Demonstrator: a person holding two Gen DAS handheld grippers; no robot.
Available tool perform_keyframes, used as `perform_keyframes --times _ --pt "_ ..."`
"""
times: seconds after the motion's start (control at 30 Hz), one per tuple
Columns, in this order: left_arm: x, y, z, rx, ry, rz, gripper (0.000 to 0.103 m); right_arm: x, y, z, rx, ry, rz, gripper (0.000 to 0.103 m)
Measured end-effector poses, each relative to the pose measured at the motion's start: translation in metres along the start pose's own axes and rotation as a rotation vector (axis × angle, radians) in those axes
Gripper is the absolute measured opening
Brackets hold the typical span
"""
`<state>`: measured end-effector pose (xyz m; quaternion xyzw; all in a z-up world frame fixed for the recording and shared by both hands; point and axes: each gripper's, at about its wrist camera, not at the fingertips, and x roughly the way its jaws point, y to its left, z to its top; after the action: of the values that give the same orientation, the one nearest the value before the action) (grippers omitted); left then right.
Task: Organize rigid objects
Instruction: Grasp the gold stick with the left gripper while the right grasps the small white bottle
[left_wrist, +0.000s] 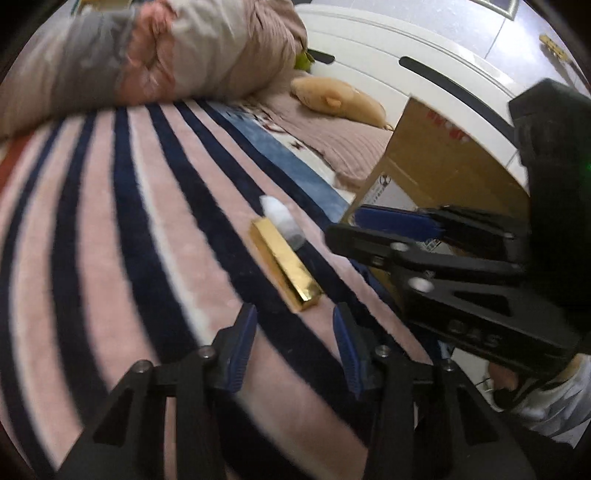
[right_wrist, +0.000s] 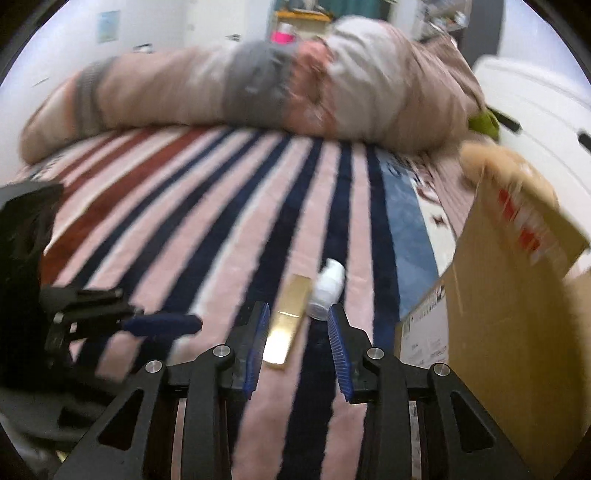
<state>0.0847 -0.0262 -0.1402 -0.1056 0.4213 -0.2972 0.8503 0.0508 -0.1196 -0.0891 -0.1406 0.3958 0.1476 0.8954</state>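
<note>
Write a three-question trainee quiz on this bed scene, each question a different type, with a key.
1. True or false: the gold box lies flat on the striped blanket.
2. Multiple choice: what lies right beside the gold box? A) a white bottle B) a red mug C) a pair of scissors
3. Fill in: the open ______ box stands on the right of the right wrist view.

Key
1. True. Neither the left gripper nor the right gripper holds it; both are open.
2. A
3. cardboard
</note>
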Motion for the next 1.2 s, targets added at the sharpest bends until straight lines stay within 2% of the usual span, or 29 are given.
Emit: perform_keyframes --times 0.1,0.23,0.3,0.33,0.47,0.57,0.6,0.7,0.77,0.87,0.97,1.03,1.2 --pt "0.025 0.0 0.004 -0.005 0.026 -0.013 0.04 0.014 -0.006 -0.003 0.003 0.008 -0.033 0.028" --pt "0.046 -0.004 0.013 -0.009 0.032 0.042 0.036 0.024 -0.012 -0.006 0.0 0.001 -0.089 0.028" --pt "0.048 -0.004 0.016 -0.01 0.03 0.06 0.023 0.028 -0.019 -0.002 0.012 -0.005 -0.111 0.028" --pt "0.048 -0.004 0.017 -0.006 0.032 0.081 0.022 0.031 -0.023 -0.002 0.024 -0.005 -0.113 0.028" --pt "0.034 0.0 0.012 0.028 0.021 0.143 0.015 0.043 -0.022 0.0 0.026 0.023 -0.053 0.028" --pt "0.012 0.011 0.007 0.026 0.013 0.193 0.015 0.054 -0.019 0.002 0.037 0.039 -0.014 0.029" --pt "0.004 0.016 0.004 0.023 0.009 0.216 0.015 0.058 -0.019 0.003 0.042 0.042 -0.009 0.03" --pt "-0.016 0.033 -0.001 -0.006 0.0 0.259 0.015 0.069 -0.022 0.008 0.081 0.046 0.007 0.05" --pt "-0.021 0.04 -0.002 -0.024 -0.009 0.279 0.015 0.077 -0.025 0.011 0.121 0.056 0.033 0.053" --pt "-0.006 0.047 0.003 -0.062 -0.016 0.283 0.017 0.091 -0.026 0.015 0.137 0.074 0.048 0.053" --pt "0.005 0.047 0.006 -0.064 -0.021 0.31 0.018 0.098 -0.025 0.016 0.126 0.074 0.043 0.046" --pt "0.006 0.047 0.008 -0.071 -0.026 0.317 0.016 0.097 -0.024 0.017 0.117 0.059 0.032 0.02" --pt "-0.009 0.042 0.003 -0.055 -0.033 0.327 0.015 0.082 -0.017 0.017 0.083 0.023 0.089 0.02"
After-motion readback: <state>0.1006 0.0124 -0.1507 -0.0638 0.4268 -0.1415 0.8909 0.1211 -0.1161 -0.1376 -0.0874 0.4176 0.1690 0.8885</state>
